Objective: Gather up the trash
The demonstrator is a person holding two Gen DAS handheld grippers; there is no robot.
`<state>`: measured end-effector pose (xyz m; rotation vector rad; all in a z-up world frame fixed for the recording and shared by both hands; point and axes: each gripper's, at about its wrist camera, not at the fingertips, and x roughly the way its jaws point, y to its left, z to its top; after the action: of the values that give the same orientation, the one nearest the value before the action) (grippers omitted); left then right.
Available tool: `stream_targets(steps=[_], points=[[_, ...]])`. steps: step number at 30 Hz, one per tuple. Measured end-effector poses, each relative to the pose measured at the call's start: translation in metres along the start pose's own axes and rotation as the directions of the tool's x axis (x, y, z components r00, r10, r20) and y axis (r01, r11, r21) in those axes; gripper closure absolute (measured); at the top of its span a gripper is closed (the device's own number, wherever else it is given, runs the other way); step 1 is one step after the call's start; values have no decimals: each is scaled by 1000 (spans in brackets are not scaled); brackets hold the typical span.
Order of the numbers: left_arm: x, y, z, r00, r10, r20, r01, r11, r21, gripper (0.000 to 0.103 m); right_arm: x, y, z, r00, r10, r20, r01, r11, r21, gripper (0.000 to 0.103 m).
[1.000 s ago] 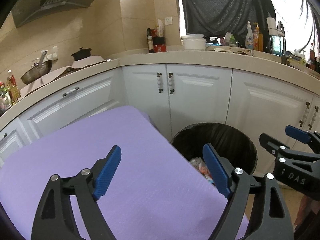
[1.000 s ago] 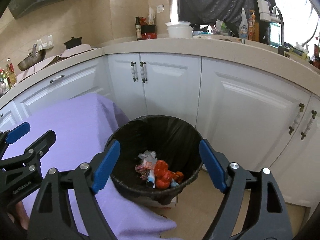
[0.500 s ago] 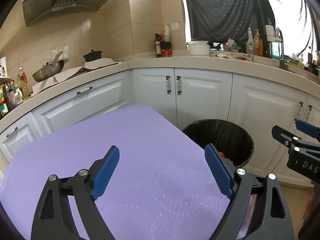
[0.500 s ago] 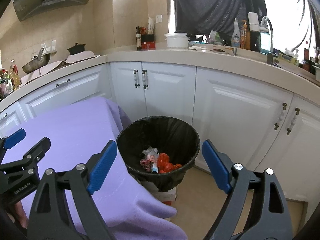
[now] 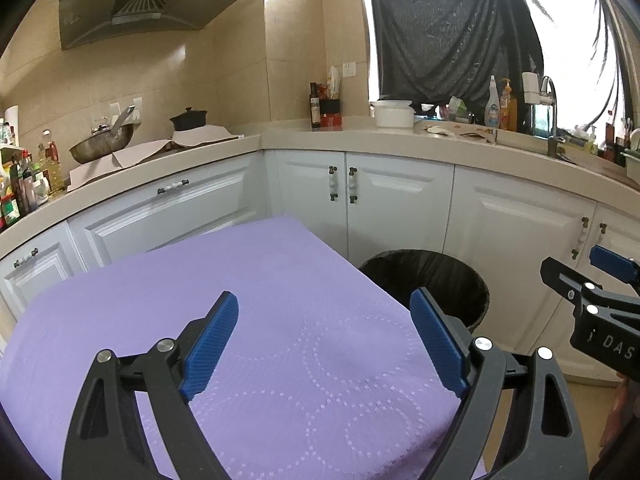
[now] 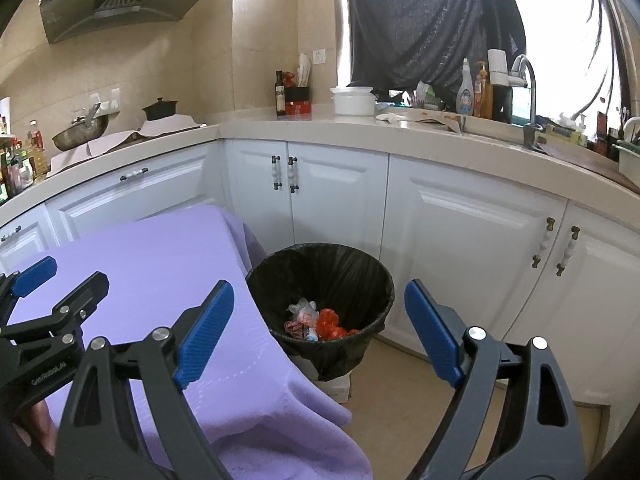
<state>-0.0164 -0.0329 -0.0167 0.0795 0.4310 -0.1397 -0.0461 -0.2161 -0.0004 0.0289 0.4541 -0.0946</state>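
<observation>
Both grippers hold nothing, ribbed blue pads spread wide — the left gripper (image 5: 324, 344) above the purple tablecloth (image 5: 240, 320) stitched with dotted rings, the right gripper (image 6: 320, 328) nearer the round bin (image 6: 320, 300). Crumpled red and white trash (image 6: 316, 320) lies at the bottom of its glossy black liner, beside the white panelled cabinets (image 6: 460, 240).

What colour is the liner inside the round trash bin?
Black liner, clearest in the right wrist view.

Both grippers have drawn back and up from the trash bin (image 6: 320, 304). The left gripper (image 5: 328, 344) now views the purple tablecloth (image 5: 240, 320); bin contents hidden there.
</observation>
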Motion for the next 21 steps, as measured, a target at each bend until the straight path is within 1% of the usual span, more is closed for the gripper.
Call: stream_targets(steps=[10,21], points=[[-15,6,0,1000,-2,25,2,1000,-20,18,-13,4,0,1000,-1,24,1,1000,-5,18],[-19,7,-1,1000,-1,32,1,1000,-20,18,-18,3,-1,1000,-3,30,3,1000,-1,18]])
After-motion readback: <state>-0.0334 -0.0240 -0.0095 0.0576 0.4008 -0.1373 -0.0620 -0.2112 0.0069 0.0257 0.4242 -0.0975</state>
